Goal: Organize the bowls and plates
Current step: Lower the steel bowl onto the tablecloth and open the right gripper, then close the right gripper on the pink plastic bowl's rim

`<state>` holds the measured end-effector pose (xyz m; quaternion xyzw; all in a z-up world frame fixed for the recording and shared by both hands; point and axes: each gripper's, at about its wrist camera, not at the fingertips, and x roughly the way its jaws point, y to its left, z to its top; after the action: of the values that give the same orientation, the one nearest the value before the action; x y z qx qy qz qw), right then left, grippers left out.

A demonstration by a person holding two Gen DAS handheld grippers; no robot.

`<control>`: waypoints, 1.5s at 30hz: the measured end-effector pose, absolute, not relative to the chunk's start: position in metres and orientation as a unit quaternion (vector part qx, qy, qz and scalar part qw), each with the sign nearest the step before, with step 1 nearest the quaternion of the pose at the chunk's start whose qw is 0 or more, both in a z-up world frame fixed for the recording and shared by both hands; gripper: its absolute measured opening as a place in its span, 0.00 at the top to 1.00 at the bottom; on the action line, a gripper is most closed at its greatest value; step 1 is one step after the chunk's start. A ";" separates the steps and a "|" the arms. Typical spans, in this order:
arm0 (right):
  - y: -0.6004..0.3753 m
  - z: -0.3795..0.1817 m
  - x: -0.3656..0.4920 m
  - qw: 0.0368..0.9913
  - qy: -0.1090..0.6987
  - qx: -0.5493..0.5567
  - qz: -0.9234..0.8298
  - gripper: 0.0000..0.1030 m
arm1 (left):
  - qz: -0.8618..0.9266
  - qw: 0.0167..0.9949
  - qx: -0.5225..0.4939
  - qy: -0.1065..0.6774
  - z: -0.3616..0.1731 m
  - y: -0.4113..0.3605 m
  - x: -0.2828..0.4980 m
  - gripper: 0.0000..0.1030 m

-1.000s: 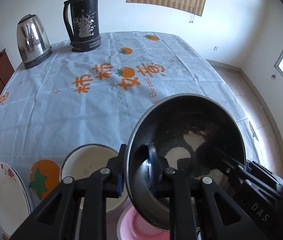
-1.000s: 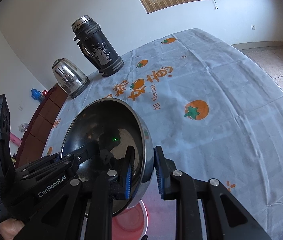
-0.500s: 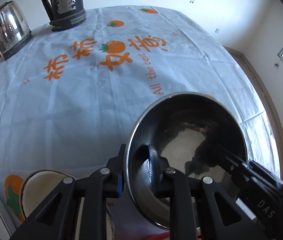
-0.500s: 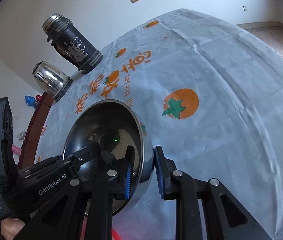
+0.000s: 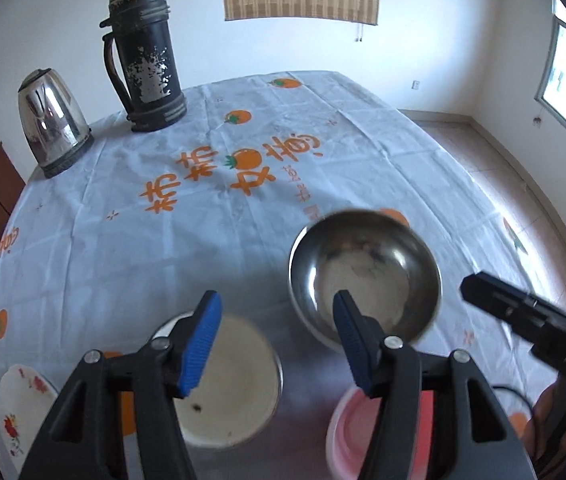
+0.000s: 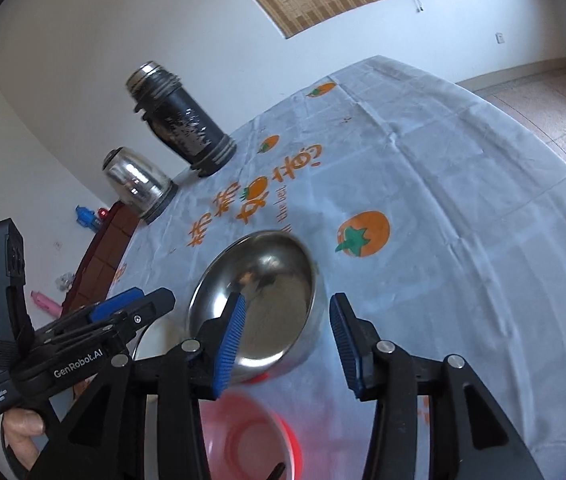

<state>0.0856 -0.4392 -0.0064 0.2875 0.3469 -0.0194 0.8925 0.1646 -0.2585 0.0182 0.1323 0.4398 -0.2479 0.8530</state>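
round table under a white tablecloth (image 5: 131, 240) printed with orange fruit and orange lettering, biggest thing here. at its far edge a tall black thermos flask (image 5: 145, 56) with chipped paint, and just left of it a shiny steel kettle (image 5: 53, 116).

steel bowl (image 5: 365, 274) sits upright on the cloth near the front of the table, between the two claws, nothing pressing on it. white bowl (image 5: 227, 376) sits to its left, partly behind the left claw's fingers. pink bowl (image 5: 343, 436) is at the near edge, in front of the steel one; whether the two touch, can't tell. white flowered plate (image 5: 19, 412) at the far left near edge, apart from the bowls.

left gripper (image 5: 277, 344): jaws have just been opening, now released and spread about halfway, blue pads clear of everything; right pad overlaps the steel bowl's near rim in view but isn't gripping it, nothing between the pads.

right gripper (image 6: 289, 342): jaws have just been opening too, released, the steel bowl's right rim lies in the gap but pads stand off it, no grip. a hand (image 6: 21, 436) shows under the left claw's handle in the right wrist view.
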 end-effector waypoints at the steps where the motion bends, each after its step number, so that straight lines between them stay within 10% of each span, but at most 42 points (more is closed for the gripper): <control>1: -0.437 -0.004 0.079 0.893 0.349 0.283 -0.018 0.55 | -0.248 0.852 0.131 0.441 0.017 -0.252 0.157 0.43; 20: -0.397 -0.052 0.027 0.875 0.417 0.245 0.001 0.55 | -0.236 0.863 0.078 0.440 -0.009 -0.212 0.094 0.56; 30: -0.381 -0.056 0.031 0.877 0.427 0.221 0.018 0.81 | -0.248 0.824 0.054 0.506 -0.048 -0.228 0.094 0.64; 33: -0.378 -0.059 0.034 0.875 0.426 0.226 0.025 0.91 | -0.273 0.805 0.025 0.527 -0.060 -0.233 0.097 0.90; 45: -0.376 -0.011 0.027 0.899 0.385 0.209 0.020 0.91 | -0.295 0.830 0.000 0.474 -0.007 -0.233 0.095 0.92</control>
<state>0.0270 -0.3756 -0.0114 0.2092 0.3852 0.0196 0.8986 0.0952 -0.2332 -0.0075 -0.0003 0.4742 -0.2950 0.8296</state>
